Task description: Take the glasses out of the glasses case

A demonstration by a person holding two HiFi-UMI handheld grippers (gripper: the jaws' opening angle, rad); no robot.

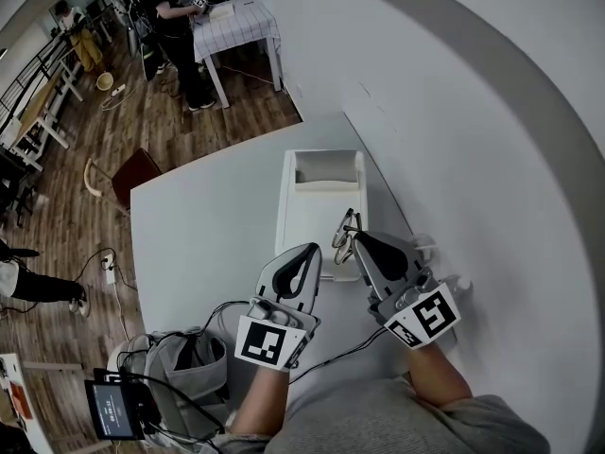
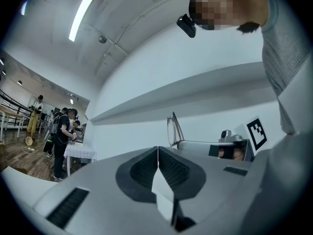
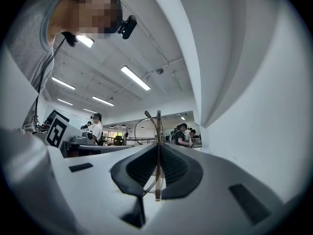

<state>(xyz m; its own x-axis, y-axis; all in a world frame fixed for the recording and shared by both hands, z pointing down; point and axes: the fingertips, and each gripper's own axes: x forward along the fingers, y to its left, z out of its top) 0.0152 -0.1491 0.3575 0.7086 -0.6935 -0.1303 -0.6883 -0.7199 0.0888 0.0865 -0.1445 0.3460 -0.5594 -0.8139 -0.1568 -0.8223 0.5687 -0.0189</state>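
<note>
The open white glasses case (image 1: 307, 211) lies on the white table (image 1: 203, 235), its lid (image 1: 326, 171) at the far end. The thin-framed glasses (image 1: 345, 235) hang over the case's near right part, pinched by my right gripper (image 1: 360, 242), which is shut on them. In the right gripper view the frame (image 3: 152, 126) sticks up between the closed pads (image 3: 172, 166). My left gripper (image 1: 310, 253) is shut just left of it, by the case's near edge, with nothing seen between its pads (image 2: 142, 169). The left gripper view shows the glasses (image 2: 173, 129) raised at the right gripper's tip.
A white wall (image 1: 454, 140) runs close along the table's right side. A grey backpack (image 1: 184, 367) and a small screen (image 1: 115, 408) sit at the near left. Beyond the table's left edge are a wooden floor, a chair (image 1: 132, 173) and people at a far table (image 1: 236, 22).
</note>
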